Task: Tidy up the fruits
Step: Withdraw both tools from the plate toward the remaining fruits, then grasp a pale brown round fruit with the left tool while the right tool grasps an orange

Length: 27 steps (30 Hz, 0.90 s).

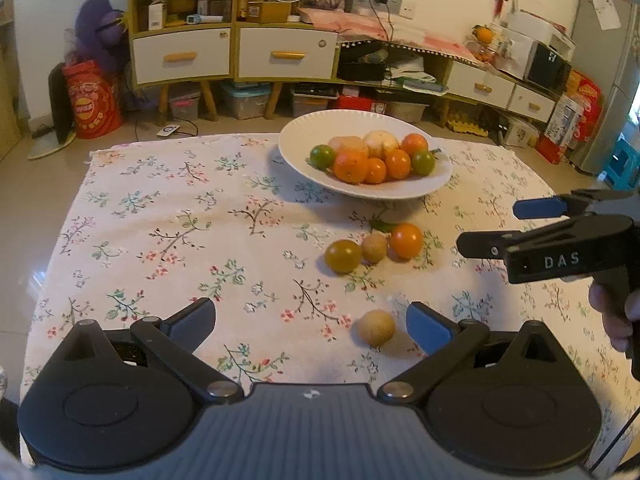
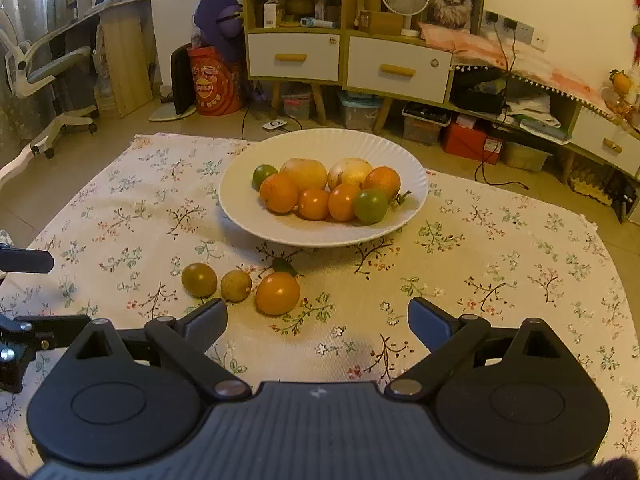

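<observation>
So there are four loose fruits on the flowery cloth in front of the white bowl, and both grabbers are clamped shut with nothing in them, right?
Not quite. Four loose fruits do lie before the white bowl, but the left gripper and right gripper are both wide open, not shut; each wrist view shows it. Both are empty.

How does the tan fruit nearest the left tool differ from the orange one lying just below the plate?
The tan fruit is smaller, dull and rough-skinned; the orange fruit is larger, bright and glossy. The tan fruit lies alone, the orange fruit in a row of three. Both are round and lie on the cloth, outside the plate.
</observation>
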Available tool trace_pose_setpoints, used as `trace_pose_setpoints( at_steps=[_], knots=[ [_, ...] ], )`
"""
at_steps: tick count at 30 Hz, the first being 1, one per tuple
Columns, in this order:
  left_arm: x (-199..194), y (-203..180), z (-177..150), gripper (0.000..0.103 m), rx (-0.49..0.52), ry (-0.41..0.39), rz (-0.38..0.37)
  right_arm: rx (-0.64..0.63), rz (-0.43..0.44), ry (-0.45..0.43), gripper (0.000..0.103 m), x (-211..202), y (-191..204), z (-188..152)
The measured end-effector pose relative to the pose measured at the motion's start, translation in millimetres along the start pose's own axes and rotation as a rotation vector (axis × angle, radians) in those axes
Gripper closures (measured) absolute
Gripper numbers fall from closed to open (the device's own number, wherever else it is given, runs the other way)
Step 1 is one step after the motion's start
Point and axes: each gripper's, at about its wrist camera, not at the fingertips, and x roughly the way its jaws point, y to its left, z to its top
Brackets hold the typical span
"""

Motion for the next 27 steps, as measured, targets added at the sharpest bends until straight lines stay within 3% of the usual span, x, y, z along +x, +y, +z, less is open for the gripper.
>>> trace_pose_setpoints(
  at_steps=[15, 21, 23, 27],
  knots=[
    [19, -6, -31, 0.019, 0.085, -0.037, -0.043, -0.042, 0.032, 0.03, 0.004, 16, 4, -17],
    [31, -7, -35, 0.02, 0.08, -0.011, -0.075, -0.054, 0.039, 0.044, 0.004, 23, 7, -19],
    [33, -9, -34, 0.023, 0.081, -0.012, -0.085, -0.055, 0.041, 0.047, 0.004, 24, 8, -19],
    [38, -16, -32, 0.046, 0.079, -0.006, -0.103, -0.054, 0.039, 0.047, 0.004, 29, 8, -18]
  ],
)
